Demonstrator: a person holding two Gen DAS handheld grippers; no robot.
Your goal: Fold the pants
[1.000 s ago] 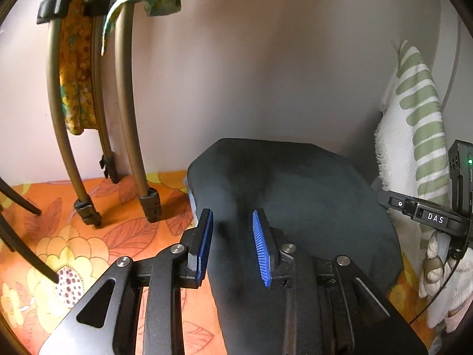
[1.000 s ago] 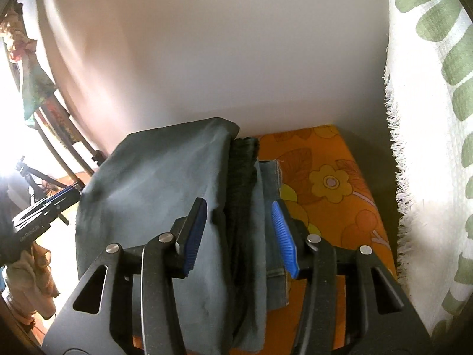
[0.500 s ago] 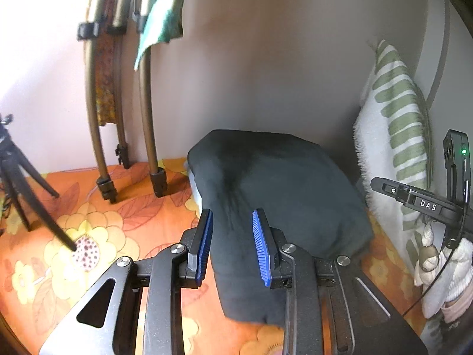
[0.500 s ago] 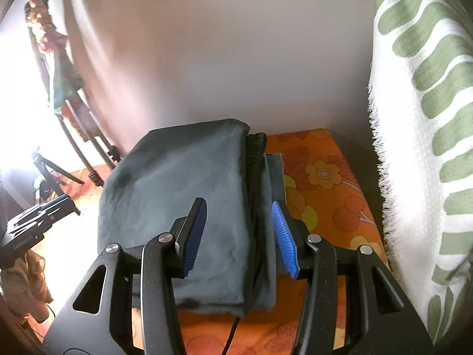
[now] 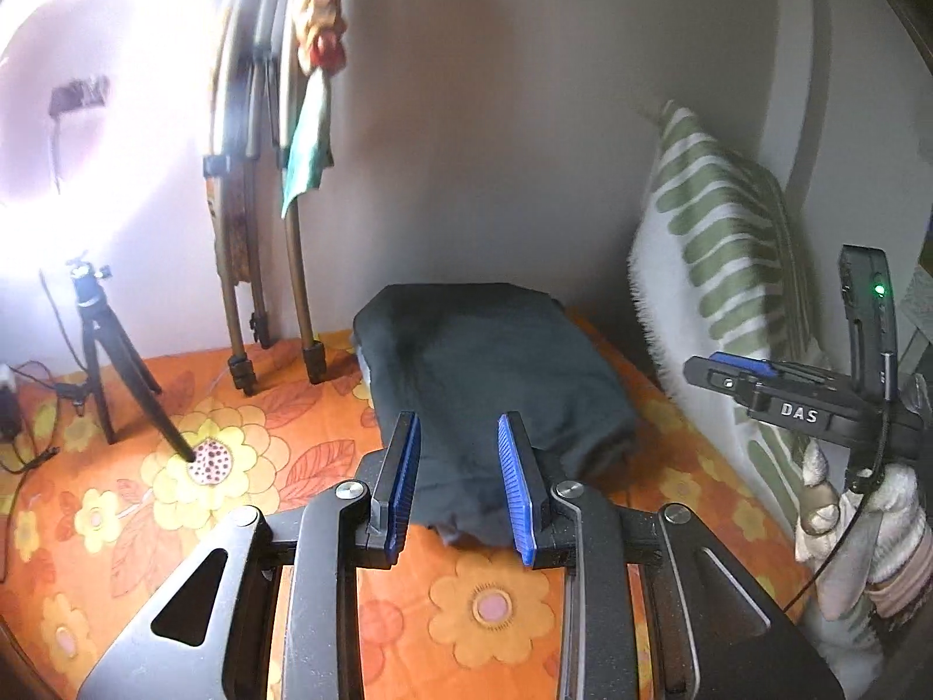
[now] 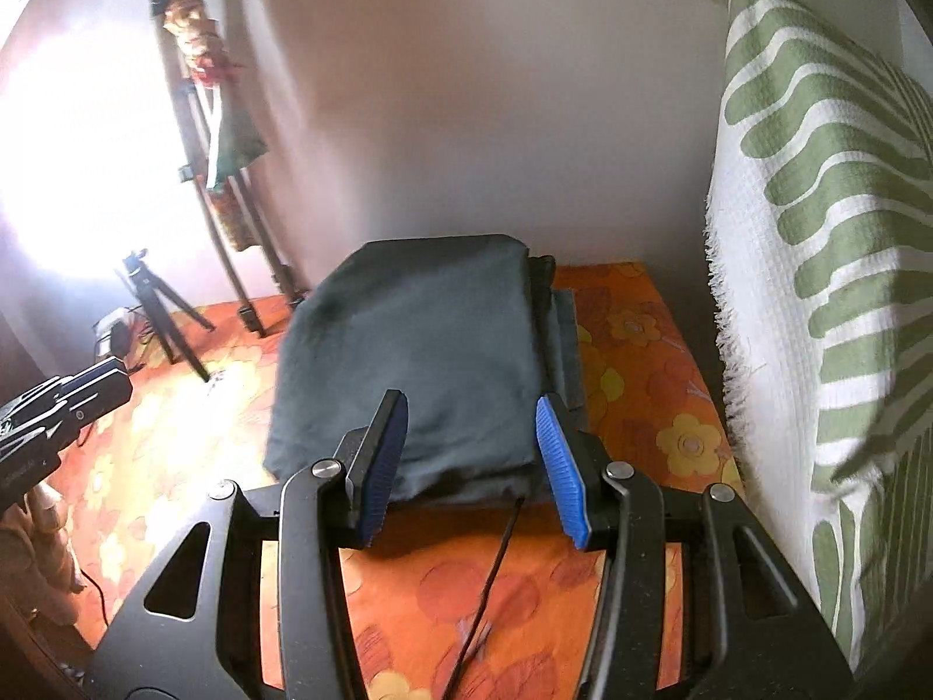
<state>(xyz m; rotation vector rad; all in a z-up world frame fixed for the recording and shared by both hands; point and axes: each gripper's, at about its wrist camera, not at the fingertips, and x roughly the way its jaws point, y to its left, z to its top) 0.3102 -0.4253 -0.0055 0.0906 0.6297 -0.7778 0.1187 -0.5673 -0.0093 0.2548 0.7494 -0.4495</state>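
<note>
The dark grey pants (image 5: 490,379) lie folded in a compact rectangle on the orange flowered bedspread (image 5: 233,466), near the wall; they also show in the right wrist view (image 6: 420,361). My left gripper (image 5: 458,484) is open and empty, held above the near edge of the pants. My right gripper (image 6: 472,461) is open and empty, held above the near edge of the folded stack. The right gripper (image 5: 781,402) shows at the right of the left wrist view. The left gripper (image 6: 52,414) shows at the left edge of the right wrist view.
A white pillow with green stripes (image 6: 816,233) leans at the right. A small black tripod (image 5: 111,361) and brown stand legs (image 5: 256,268) draped with cloth stand at the left by the wall. A black cable (image 6: 490,583) crosses the bedspread in front of the pants.
Both grippers have pulled back and up from the folded pants, which now lie farther away. More of the bedspread, the tripod and the pillow have come into view.
</note>
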